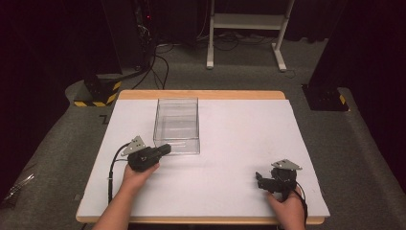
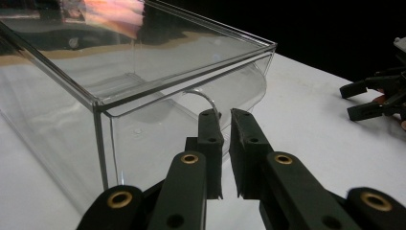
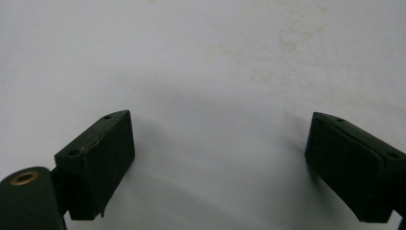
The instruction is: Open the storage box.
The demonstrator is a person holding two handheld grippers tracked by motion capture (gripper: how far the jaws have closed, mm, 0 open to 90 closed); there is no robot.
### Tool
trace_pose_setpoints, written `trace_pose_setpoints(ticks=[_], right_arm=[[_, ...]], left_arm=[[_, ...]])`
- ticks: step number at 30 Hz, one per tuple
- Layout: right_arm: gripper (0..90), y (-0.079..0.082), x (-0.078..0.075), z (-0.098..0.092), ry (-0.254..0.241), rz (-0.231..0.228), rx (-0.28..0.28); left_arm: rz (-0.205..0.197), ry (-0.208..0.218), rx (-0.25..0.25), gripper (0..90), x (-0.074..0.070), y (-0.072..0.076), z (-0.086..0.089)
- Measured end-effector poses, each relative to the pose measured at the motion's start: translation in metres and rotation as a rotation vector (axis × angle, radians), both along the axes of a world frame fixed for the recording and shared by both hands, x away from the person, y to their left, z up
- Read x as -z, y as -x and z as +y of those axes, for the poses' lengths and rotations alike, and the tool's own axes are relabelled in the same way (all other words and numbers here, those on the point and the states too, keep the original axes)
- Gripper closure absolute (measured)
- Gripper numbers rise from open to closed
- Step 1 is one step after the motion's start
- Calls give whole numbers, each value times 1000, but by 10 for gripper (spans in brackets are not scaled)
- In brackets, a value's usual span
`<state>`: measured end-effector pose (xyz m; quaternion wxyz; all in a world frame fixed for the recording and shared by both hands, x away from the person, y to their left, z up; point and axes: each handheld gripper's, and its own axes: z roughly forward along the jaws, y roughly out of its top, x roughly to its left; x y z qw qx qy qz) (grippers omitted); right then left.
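The clear box (image 1: 176, 125) lies left of the table's (image 1: 239, 143) centre. The left gripper (image 2: 226, 143), at the box's 7 o'clock corner, pinches the thin curved handle (image 2: 203, 97) on its near end. The right gripper (image 3: 218, 163), spread wide, rests well apart at 4 o'clock.

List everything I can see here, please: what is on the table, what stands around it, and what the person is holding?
Clear plastic box: one, transparent, left-centre of the table, with a curved clear handle on its near end.
White table: one, white top with wooden edge.
White metal stand: one, on the grey carpet beyond the table.
Yellow-black striped base: one, floor, far left.
Left gripper: one, black, shut on the handle.
Right gripper: one, black, jaws open above bare tabletop.
Hands: two, at the near edge.
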<state>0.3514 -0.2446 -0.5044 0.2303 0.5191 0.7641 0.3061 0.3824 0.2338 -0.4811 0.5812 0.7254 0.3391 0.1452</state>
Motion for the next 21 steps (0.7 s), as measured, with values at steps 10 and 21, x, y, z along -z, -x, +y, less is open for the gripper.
trace_pose_setpoints(ticks=[10, 21], right_arm=[[99, 0, 0, 0, 0, 0, 0], [99, 0, 0, 0, 0, 0, 0]], left_arm=[[-2, 2, 23, 837, 0, 10, 0], [1, 3, 40, 839, 0, 23, 0]])
